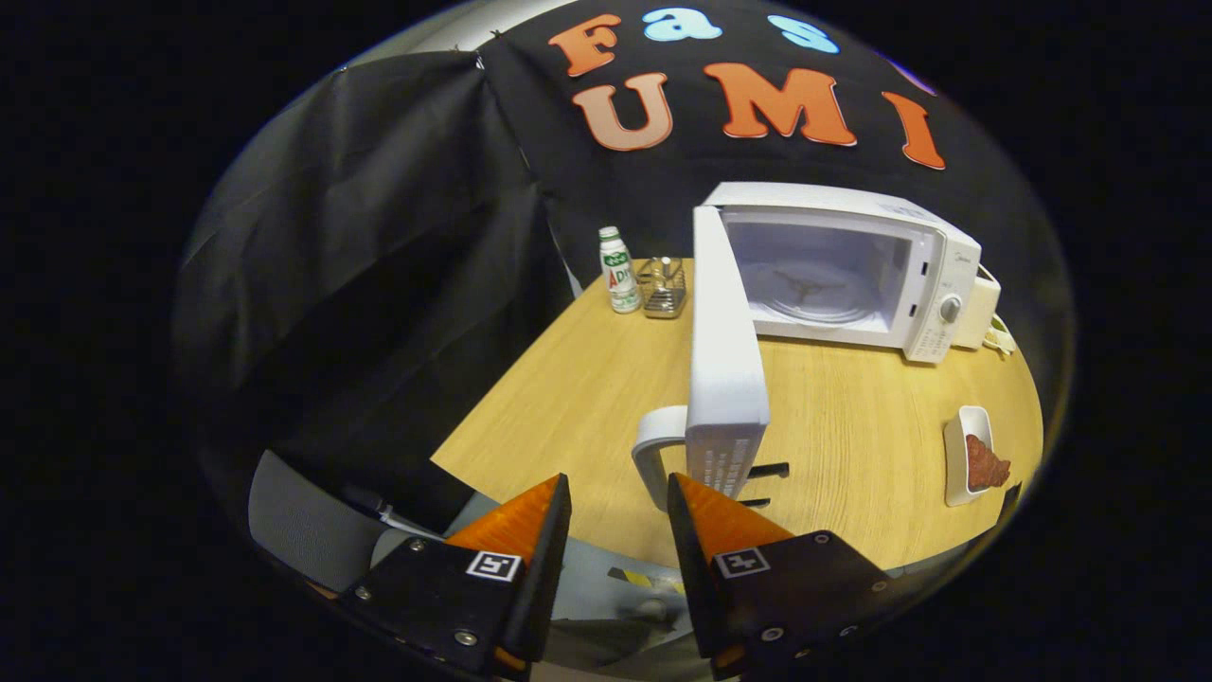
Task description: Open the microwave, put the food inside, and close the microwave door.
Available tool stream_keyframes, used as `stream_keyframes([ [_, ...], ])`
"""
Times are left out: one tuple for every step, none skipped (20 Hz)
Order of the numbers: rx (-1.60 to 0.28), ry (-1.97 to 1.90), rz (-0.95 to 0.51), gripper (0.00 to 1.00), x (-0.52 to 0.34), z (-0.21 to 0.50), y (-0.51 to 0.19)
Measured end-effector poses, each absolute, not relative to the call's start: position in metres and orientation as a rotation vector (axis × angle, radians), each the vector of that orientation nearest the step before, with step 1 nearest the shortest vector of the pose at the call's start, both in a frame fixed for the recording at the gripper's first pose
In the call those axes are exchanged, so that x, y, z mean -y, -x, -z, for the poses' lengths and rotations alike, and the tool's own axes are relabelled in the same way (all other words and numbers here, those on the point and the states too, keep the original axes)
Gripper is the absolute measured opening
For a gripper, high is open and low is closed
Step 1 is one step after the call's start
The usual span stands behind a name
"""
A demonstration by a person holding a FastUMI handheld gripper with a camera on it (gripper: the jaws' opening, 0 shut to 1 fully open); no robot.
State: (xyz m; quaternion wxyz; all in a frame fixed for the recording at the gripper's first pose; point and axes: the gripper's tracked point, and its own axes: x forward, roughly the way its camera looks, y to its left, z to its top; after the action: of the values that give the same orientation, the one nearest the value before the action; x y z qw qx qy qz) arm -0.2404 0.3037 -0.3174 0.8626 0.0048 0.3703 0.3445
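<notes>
While the microwave (843,275) door (724,369) stands open | we see food (987,464), perhaps meat, on dish (958,459) at 3 o'clock | gripper (619,502) fingers apart, empty.

Claw (619,497): one unit, level, pointing forward; two fingers (530,516) parted by a narrow gap, nothing gripped between them.

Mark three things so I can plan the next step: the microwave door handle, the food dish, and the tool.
door handle (650,455), gripper view, on its curved outer bar.
food dish (958,455), gripper view, on its bare rim.
tool (619,493), gripper view, midway between its open fingertips.
</notes>
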Motion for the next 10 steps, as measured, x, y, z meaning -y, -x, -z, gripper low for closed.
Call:
stream_keyframes([
  [-0.748,-0.018,-0.755,0.63,-0.307,0.303,0.241],
  [-0.717,-0.021,-0.78,0.69,-0.311,0.289,0.24],
  [-0.686,-0.02,-0.799,0.71,-0.311,0.276,0.239],
  [-0.647,-0.023,-0.807,0.75,-0.311,0.26,0.233],
  [-0.614,-0.032,-0.814,0.78,-0.31,0.248,0.228],
  [-0.589,-0.048,-0.807,0.82,-0.306,0.237,0.221],
  [-0.568,-0.065,-0.792,0.84,-0.3,0.23,0.212],
  [-0.547,-0.078,-0.767,0.86,-0.292,0.222,0.2],
  [-0.524,-0.083,-0.732,0.89,-0.282,0.219,0.187],
  [-0.504,-0.078,-0.69,0.94,-0.269,0.218,0.173],
])
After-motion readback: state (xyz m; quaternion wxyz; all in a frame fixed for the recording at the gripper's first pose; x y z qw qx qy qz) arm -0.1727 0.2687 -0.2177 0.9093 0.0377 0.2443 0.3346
